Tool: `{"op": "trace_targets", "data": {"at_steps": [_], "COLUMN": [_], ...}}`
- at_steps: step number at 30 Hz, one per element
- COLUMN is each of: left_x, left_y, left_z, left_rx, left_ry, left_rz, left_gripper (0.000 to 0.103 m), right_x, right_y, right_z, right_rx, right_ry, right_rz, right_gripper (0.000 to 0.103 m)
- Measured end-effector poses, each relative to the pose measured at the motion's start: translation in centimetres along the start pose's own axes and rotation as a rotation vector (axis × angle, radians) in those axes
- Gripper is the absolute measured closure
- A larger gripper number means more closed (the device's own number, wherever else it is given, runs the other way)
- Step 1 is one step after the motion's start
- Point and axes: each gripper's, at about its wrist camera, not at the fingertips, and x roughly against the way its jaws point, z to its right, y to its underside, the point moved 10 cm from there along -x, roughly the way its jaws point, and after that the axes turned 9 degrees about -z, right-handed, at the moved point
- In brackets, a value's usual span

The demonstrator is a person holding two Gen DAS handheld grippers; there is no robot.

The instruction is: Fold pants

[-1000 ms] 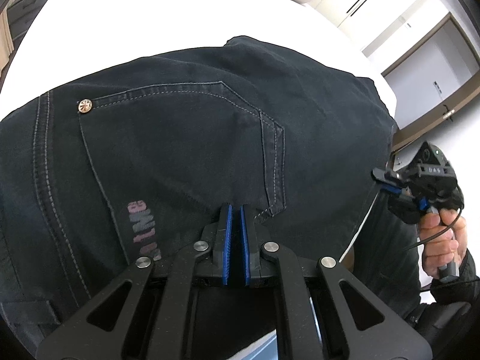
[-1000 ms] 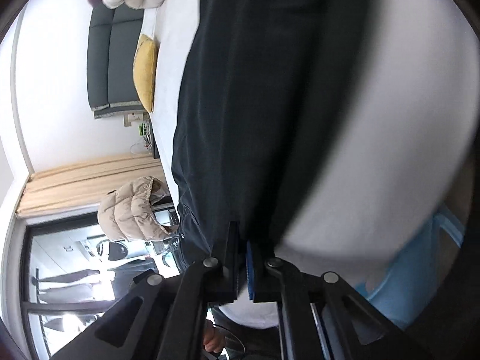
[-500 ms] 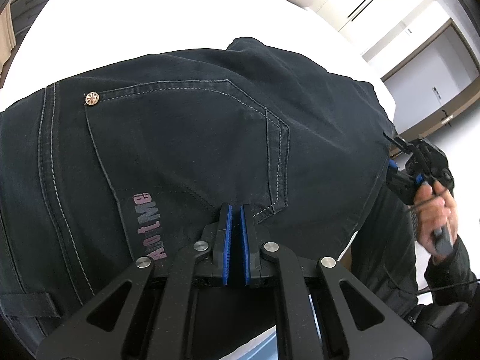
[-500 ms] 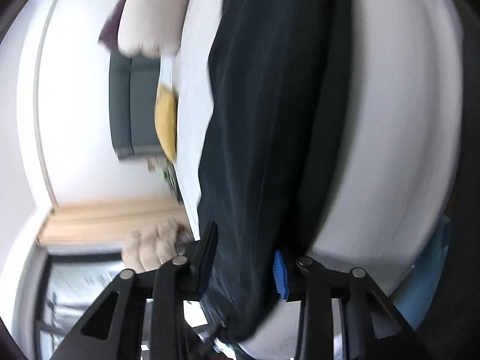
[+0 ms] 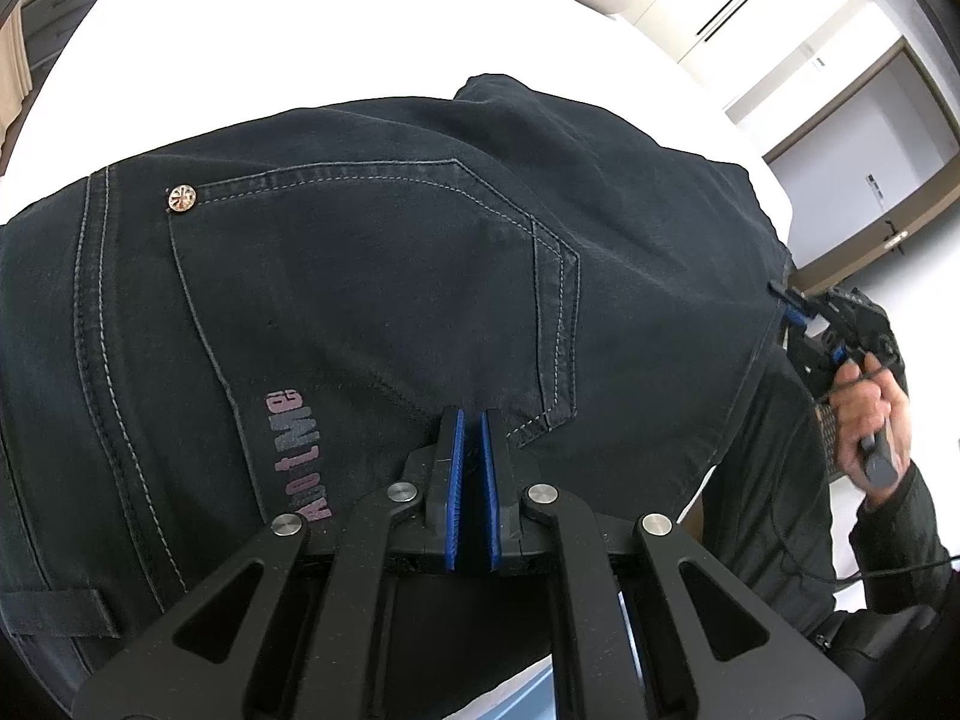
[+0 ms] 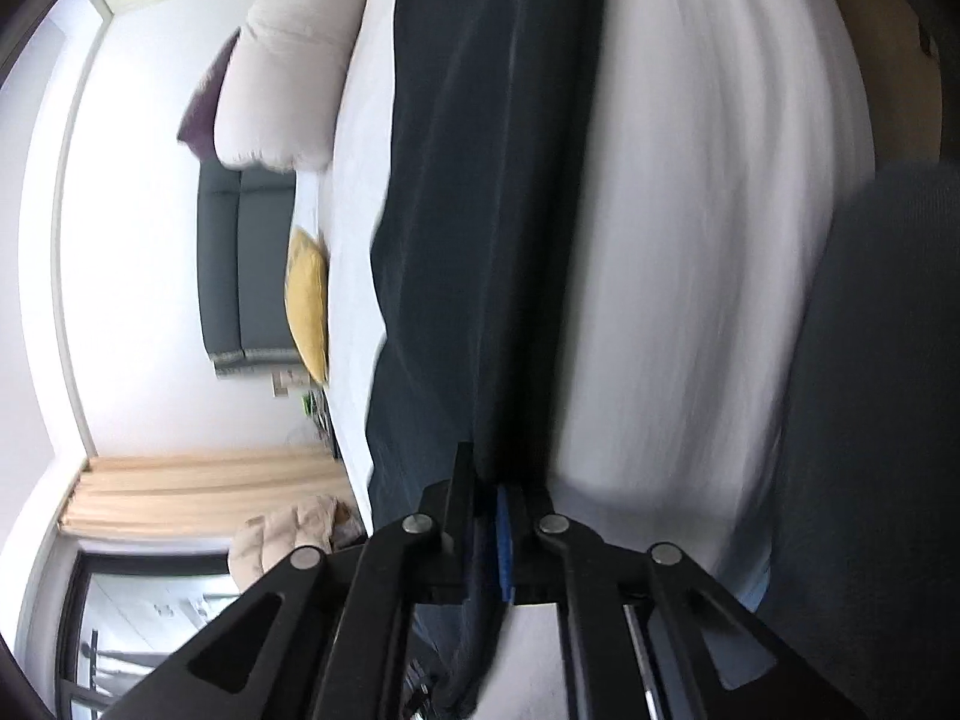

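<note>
Dark denim pants (image 5: 372, 276) lie on a white bed (image 5: 288, 48), seat side up, with a back pocket and a pink print showing. My left gripper (image 5: 472, 420) is shut, its blue pads nearly together, just above the fabric near the pocket corner; no cloth shows between them. My right gripper (image 6: 483, 480) is shut on the pants edge (image 6: 480, 228), with fabric pinched between its blue pads. In the left wrist view the right gripper (image 5: 792, 303) is at the pants' right edge, held by a hand.
The white bed (image 6: 690, 240) runs beside the pants. A white pillow (image 6: 276, 78), a grey sofa (image 6: 246, 264) with a yellow cushion (image 6: 306, 306) and beige curtains (image 6: 198, 492) lie beyond. A door (image 5: 870, 180) stands at the right.
My right gripper opened around the pants edge half a second ago and has now shut on it. My left gripper stayed shut and shifted slightly over the seat of the pants.
</note>
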Motion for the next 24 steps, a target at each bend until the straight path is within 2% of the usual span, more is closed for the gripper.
{"op": "trace_targets", "data": {"at_steps": [2,4,7,10,12,13,15,17,18,20,23,24], "left_x": [0.0,0.0,0.0,0.0,0.0,0.0,-0.1,-0.1,-0.1,0.0,0.1,0.1], "left_y": [0.0,0.0,0.0,-0.1,-0.1,-0.1,-0.1,-0.1,-0.1,-0.1,0.0,0.1], "left_z": [0.0,0.0,0.0,0.0,0.0,0.0,-0.1,-0.1,-0.1,0.0,0.1,0.1], "left_rx": [0.001,0.0,0.002,0.002,0.002,0.003,0.005,0.006,0.006,0.007,0.013,0.016], "left_ry": [0.0,0.0,0.0,0.003,0.006,0.007,0.007,0.005,0.003,-0.002,-0.009,-0.012], "left_rz": [0.0,0.0,0.001,0.002,0.002,0.003,0.007,0.012,0.013,0.016,0.02,0.021], "left_gripper": [0.097,0.097,0.097,0.097,0.097,0.097,0.097,0.097,0.097,0.097,0.097,0.097], "right_x": [1.2,2.2,3.5,4.4,5.3,5.8,8.1,10.2,10.2,8.4,1.6,0.0], "right_y": [-1.6,-3.1,-4.4,-4.9,-5.2,-5.4,-6.0,-6.5,-6.6,-5.9,-2.3,-1.4], "right_z": [0.1,0.6,1.4,2.0,2.2,2.0,2.1,0.9,-0.7,-3.9,-9.9,-10.9], "right_rx": [-0.004,-0.014,-0.034,-0.054,-0.067,-0.06,-0.039,-0.014,0.033,0.143,0.334,0.358], "right_ry": [-0.005,0.018,0.045,0.044,0.045,0.068,0.159,0.188,0.181,0.173,0.099,0.078], "right_rz": [0.064,0.1,0.145,0.164,0.177,0.201,0.282,0.342,0.336,0.264,0.023,-0.035], "right_gripper": [0.095,0.1,0.1,0.101,0.098,0.092,0.091,0.091,0.091,0.091,0.091,0.091]}}
